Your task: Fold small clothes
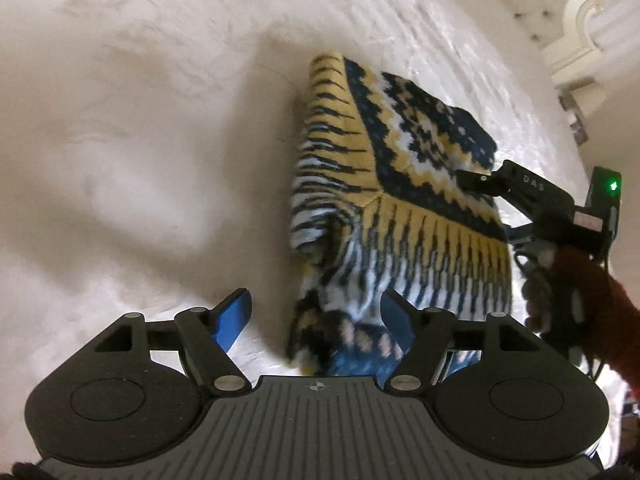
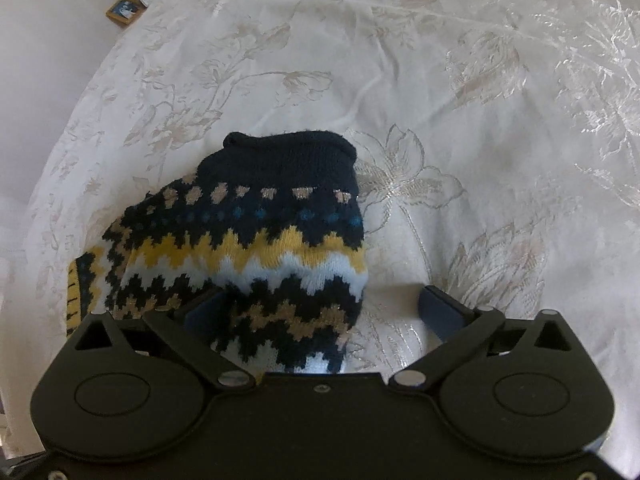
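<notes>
The knitted sweater (image 1: 384, 184) is lying folded on the white bedspread (image 1: 140, 140), with bare cloth spreading wide to its left. The left gripper (image 1: 316, 320) is hovering at its near edge, jaws spread wide. Only the right wrist view is showing the dark collar (image 2: 288, 148). The right gripper (image 2: 320, 312) is reaching in low from the side, jaws apart, gripping nothing.

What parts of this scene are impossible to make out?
- Left wrist view: the sweater's near end is blurred and cut off behind the left gripper.
- Right wrist view: its near edge is hidden under the right gripper.
- Right wrist view: the framed picture is too small to read.
</notes>
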The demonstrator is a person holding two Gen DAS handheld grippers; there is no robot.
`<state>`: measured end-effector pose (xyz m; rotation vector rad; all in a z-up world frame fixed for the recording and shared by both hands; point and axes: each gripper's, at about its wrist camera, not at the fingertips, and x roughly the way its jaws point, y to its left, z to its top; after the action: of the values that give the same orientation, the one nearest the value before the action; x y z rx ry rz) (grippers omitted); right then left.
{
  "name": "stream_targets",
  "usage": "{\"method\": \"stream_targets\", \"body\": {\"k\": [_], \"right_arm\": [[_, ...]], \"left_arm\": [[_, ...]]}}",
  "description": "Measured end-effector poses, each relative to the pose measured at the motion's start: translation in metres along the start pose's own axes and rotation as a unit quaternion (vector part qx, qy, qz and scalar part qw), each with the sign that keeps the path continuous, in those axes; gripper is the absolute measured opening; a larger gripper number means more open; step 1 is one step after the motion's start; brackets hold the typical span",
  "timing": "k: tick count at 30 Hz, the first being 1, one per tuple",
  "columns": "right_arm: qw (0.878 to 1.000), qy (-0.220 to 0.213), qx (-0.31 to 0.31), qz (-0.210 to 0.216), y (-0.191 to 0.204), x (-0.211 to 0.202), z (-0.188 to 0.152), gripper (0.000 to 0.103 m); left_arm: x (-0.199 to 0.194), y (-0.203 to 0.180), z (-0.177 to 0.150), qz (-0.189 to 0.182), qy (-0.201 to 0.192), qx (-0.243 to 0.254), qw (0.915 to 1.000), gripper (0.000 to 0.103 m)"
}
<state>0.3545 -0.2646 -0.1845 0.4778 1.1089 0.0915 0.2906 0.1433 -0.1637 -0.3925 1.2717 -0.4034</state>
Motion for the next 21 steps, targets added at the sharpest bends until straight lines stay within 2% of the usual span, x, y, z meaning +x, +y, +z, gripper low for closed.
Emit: {"method": "stream_targets", "body": {"k": [4, 6, 8, 11, 13, 14, 15, 18, 21], "right_arm": [[1.0, 0.0, 0.006, 0.024, -0.006, -0.006, -0.001, 0.103], [0.998, -0.002, 0.02, 0.058, -0.013, -0.009, -0.004, 0.103], [0.995, 0.002, 0.034, 0.094, -0.019, -0.01, -0.008, 0.103], [0.992, 0.008, 0.042, 0.122, -0.022, -0.011, -0.013, 0.103], [0.99, 0.013, 0.04, 0.134, -0.023, -0.013, -0.016, 0.093], [0.99, 0.019, 0.04, 0.137, -0.023, -0.014, -0.017, 0.063], [0.989, 0.024, 0.047, 0.136, -0.022, -0.014, -0.018, 0.056], [0.99, 0.017, 0.05, 0.131, -0.018, -0.023, -0.019, 0.05], [0.989, 0.008, 0.06, 0.133, -0.015, -0.037, -0.026, 0.049]], "left_arm": [[0.029, -0.009, 0.009, -0.045, 0.038, 0.018, 0.9981, 0.072], [0.045, -0.014, 0.013, -0.058, 0.055, 0.023, 0.9966, 0.08], [0.055, -0.018, 0.018, -0.076, 0.064, 0.022, 0.9948, 0.082], [0.061, -0.021, 0.022, -0.087, 0.085, 0.019, 0.9923, 0.08], [0.062, -0.022, 0.025, -0.105, 0.105, 0.02, 0.9887, 0.059], [0.061, -0.02, 0.024, -0.12, 0.112, 0.018, 0.9863, 0.045], [0.058, -0.02, 0.024, -0.126, 0.112, 0.018, 0.9856, 0.041], [0.05, -0.021, 0.018, -0.135, 0.113, 0.036, 0.9837, 0.035], [0.04, -0.025, 0.008, -0.151, 0.118, 0.039, 0.9806, 0.035]]}}
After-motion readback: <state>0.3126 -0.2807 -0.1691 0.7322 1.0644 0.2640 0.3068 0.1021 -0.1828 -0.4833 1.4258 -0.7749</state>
